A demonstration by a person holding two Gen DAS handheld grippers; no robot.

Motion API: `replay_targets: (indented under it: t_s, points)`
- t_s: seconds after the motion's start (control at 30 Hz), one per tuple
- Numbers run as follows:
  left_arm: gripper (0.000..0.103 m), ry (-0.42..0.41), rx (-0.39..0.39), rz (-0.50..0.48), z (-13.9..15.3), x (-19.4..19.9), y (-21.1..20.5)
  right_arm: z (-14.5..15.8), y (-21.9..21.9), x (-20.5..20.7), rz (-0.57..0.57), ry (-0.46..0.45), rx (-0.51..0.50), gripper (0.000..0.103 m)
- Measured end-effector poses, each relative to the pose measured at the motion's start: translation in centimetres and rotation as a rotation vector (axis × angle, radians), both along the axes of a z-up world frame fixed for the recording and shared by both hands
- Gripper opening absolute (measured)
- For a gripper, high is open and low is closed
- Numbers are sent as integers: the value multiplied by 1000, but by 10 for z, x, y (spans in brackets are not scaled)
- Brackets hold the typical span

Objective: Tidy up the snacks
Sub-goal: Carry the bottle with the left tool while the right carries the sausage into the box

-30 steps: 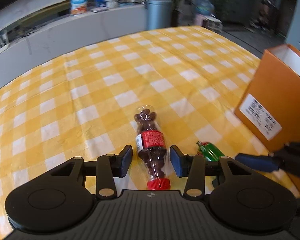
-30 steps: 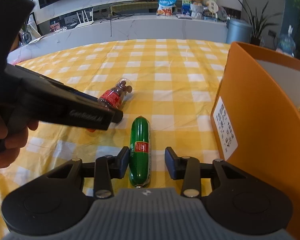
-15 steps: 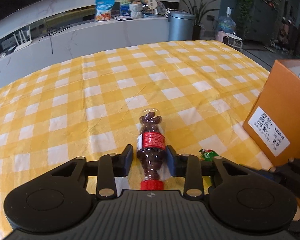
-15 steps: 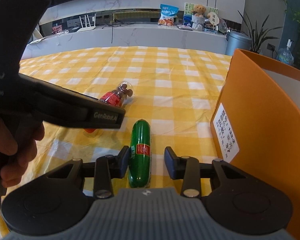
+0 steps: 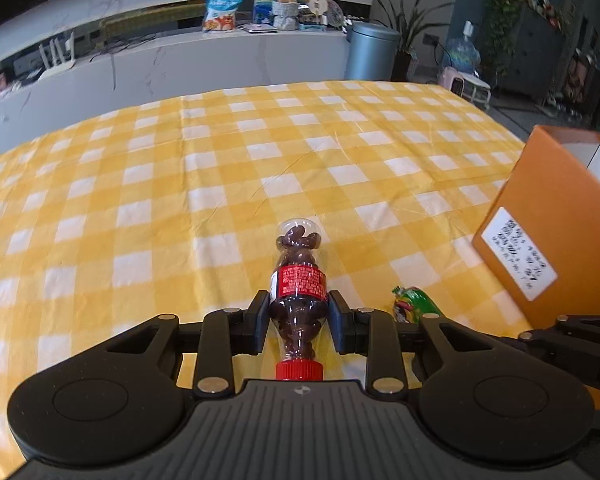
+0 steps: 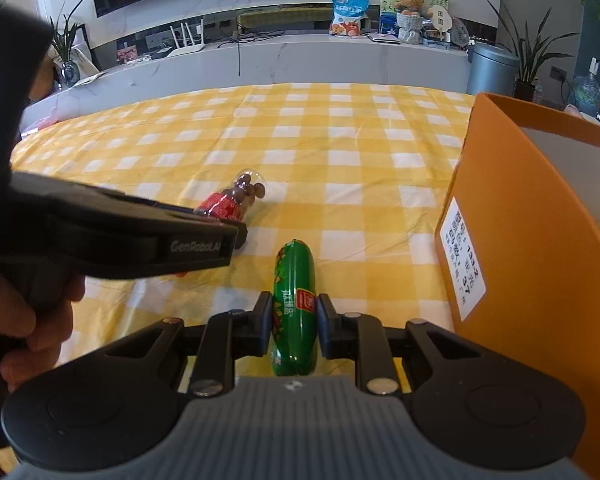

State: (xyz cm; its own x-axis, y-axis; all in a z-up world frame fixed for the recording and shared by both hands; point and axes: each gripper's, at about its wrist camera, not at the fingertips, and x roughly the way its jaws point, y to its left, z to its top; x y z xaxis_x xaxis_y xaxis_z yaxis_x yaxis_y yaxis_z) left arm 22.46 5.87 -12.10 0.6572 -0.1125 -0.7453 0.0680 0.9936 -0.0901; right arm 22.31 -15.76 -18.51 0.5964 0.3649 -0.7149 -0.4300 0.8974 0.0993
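Left hand: my bare hand [image 6: 32, 320] wraps the black handle at the left edge of the right wrist view.
Left gripper: my left gripper [image 5: 299, 322] is pinching the small clear plastic bottle of brown chocolate balls with a red label and red cap [image 5: 299, 300]; both pads press its lower body, just under the label.
Bottle: it lies along the gripper's line, red cap toward me, rounded bottom pointing away over the yellow-and-white checked tablecloth [image 5: 220, 168]. Whether it rests on the cloth or is lifted off it, I cannot tell.
Sausage: the green plastic-wrapped sausage with a red label [image 6: 294, 308] lies on the cloth just right of the bottle; in the left wrist view only its crimped end [image 5: 414, 304] shows past the finger.
Right gripper: my right gripper [image 6: 293, 326] has just been closing, the sausage between its fingers; both pads now sit against the sausage's sides near its label.
Box: the tall orange cardboard box with a white printed sticker [image 6: 540, 240] stands open-topped at the right, near the sausage but apart from it.
Background: a grey cylindrical bin [image 5: 372, 54] stands beyond the table's far edge.
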Motion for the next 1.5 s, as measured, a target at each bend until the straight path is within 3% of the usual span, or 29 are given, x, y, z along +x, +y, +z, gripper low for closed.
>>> replay_targets:
  t_s: [0.4,0.67,0.87,1.13,1.3,1.5]
  points:
    - [34,-106,-149,131,56,-73,11,56,-23,-34,34,-47,136,20]
    - [34,-147,-216,56,94,-96,-24,107,-80,-51,-7,-79,197,21]
    - [34,-147,-209,-44,110,-86,-67,131,-142,-48,-128,-124,148,21]
    - [34,-131,-210,-206,122,-47,-136,136,-227,-31,-318,-145,61,21]
    - [34,-97,-223,-288,120,-18,-176,128,-263,-10,-381,-112,18,21]
    - [34,-38,-248,-316,102,13,-210,111,-288,15,-402,-45,-53,21]
